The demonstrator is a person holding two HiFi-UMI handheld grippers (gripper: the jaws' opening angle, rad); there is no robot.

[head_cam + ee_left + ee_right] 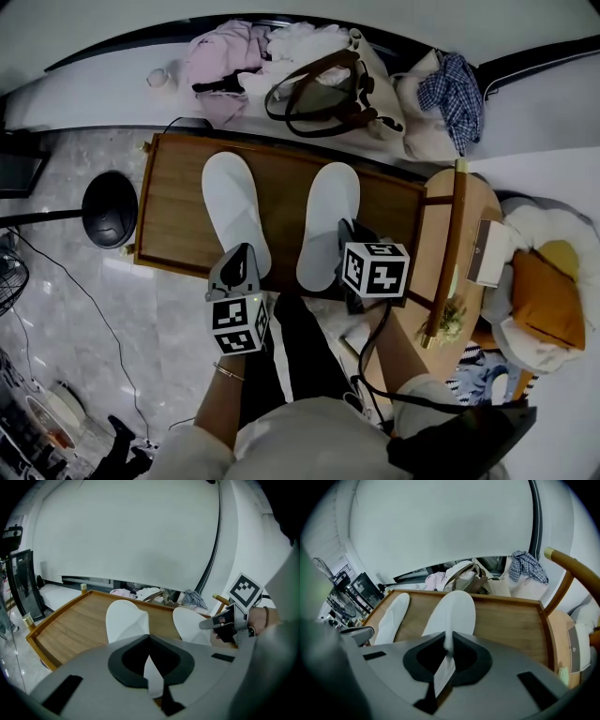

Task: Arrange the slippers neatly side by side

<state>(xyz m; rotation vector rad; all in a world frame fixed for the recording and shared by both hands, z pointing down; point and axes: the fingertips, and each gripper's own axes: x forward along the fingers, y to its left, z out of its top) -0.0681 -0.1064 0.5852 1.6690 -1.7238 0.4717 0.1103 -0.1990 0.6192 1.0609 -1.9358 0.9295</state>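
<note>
Right now both slippers are lying lengthwise away from the person on the brown wooden surface (281,183), heels toward the body and toes toward the far rim. The left white fabric slipper (234,211) is sitting with its heel edge inside the left gripper (150,641), whose jaws are pressing together on that thin white rim. The right white fabric slipper (330,220) is being pinched the same way at its heel by the right gripper (449,639). Each gripper is therefore sitting at the near end of its own slipper, pointing along its long axis, so neither hand needs to reach across the other. Seen from the head view, the pair is splaying slightly: the heels are lying closer to each other than the toes, and a strip of bare wood is showing between them. Judging from that, the coming move is turning on closing this gap and swinging the toes inward until the two long axes are running parallel.
</note>
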